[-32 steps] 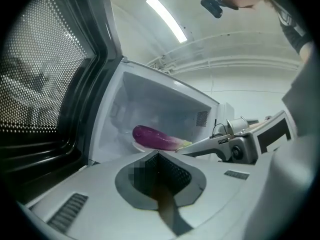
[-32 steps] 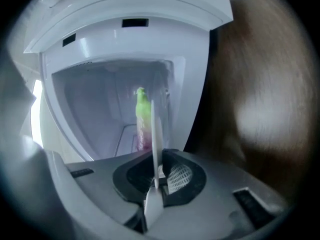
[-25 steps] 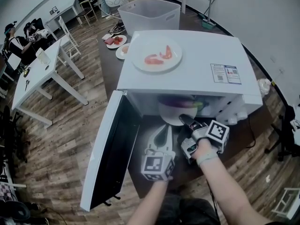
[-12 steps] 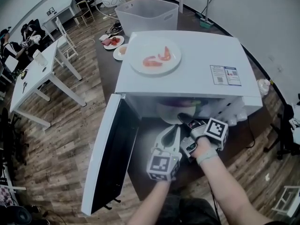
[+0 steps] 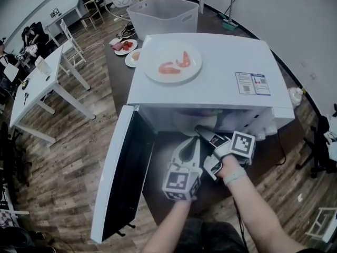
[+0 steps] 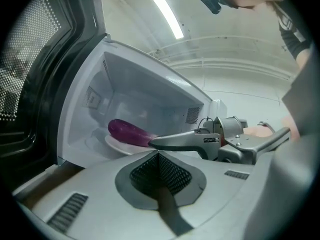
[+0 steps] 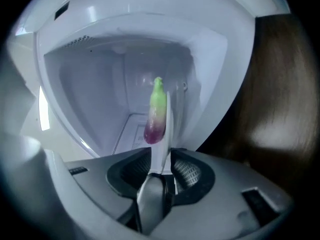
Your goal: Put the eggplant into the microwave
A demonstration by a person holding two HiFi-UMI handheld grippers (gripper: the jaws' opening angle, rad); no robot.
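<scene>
The purple eggplant (image 7: 156, 116) with a green tip lies on a white plate (image 6: 117, 146) inside the white microwave (image 5: 210, 73). The microwave's door (image 5: 118, 178) hangs open to the left. My right gripper (image 7: 162, 164) is at the oven's mouth; its jaws have just been opening. The plate's thin rim (image 7: 166, 129) runs between them, and the pads stand off it. My left gripper (image 5: 195, 141) hovers just left of it, in front of the opening, shut on nothing. The left gripper view shows the eggplant (image 6: 127, 131) past a right gripper finger (image 6: 185, 141).
A plate of pink shrimp (image 5: 172, 62) sits on top of the microwave. Behind the microwave stands a clear plastic bin (image 5: 166, 15), with small plates of food (image 5: 125, 46) to its left. The microwave rests on a dark table (image 5: 168, 188). White desks (image 5: 47, 83) stand at the far left.
My left gripper has moved forward and right, closer to the oven's mouth and the right gripper. The right hand has stayed at the plate's rim.
</scene>
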